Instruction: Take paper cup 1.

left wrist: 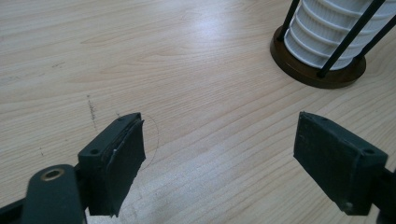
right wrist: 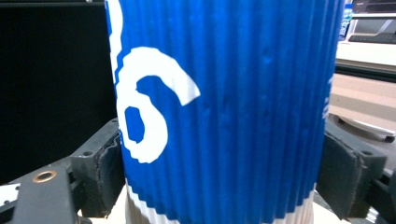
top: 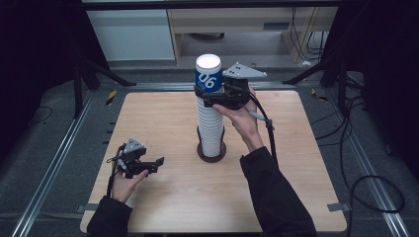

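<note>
The wooden table [top: 163,207] carried a tall stack of white cups [top: 211,126] in a dark-based holder [top: 212,153] near its centre. At twelve o'clock atop it sat the blue cup [top: 208,74], light, ribbed, probably crushable; the right gripper [top: 217,95] clamped its lower wall. At eight o'clock the left gripper [top: 157,163] rested apart, empty.

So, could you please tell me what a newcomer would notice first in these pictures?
A tall stack of white ribbed paper cups rises from a round dark holder at the middle of the wooden table. The blue cup on top, marked 06, sits between the jaws of the right hand-held gripper, which press on its sides. The left hand-held gripper rests open near the table's front left.
</note>
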A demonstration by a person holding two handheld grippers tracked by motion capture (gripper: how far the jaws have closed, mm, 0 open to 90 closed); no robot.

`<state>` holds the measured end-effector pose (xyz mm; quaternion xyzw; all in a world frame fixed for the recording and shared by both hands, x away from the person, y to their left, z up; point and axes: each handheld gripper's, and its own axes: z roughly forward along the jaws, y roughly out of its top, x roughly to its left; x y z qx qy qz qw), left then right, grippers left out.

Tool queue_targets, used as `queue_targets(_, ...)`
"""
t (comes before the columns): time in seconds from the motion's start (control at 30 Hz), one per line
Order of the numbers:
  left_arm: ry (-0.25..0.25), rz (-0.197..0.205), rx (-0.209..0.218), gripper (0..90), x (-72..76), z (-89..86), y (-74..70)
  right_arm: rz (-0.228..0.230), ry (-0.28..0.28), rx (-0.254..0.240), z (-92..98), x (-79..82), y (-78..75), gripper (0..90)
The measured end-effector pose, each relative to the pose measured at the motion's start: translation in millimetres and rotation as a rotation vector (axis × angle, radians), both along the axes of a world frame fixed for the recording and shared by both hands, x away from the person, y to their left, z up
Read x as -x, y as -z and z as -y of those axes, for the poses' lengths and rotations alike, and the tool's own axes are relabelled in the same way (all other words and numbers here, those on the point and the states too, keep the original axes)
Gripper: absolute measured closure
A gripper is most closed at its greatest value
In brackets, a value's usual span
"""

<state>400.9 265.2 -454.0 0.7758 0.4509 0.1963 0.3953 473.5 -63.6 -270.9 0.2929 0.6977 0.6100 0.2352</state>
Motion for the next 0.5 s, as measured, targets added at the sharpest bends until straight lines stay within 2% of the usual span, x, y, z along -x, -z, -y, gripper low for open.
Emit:
queue_targets(0.3, 0.002, 0.000, -0.004, 15.7, 0.3, 1.3, 0.2, 0.006, 0.003, -0.011, 1.0, 1.3, -4.8, 17.5)
queue_targets(0.37, 0.000, -0.002, -0.003, 15.7, 0.2, 0.7, 0.1, 0.013, 0.004, -0.026, 2.6, 2.3, -10.9, 17.9)
queue_targets(0.5, 0.000, -0.002, -0.003, 15.7, 0.2, 0.8, 0.1, 0.023, 0.002, -0.023, 3.3, 2.8, -17.1, 19.0)
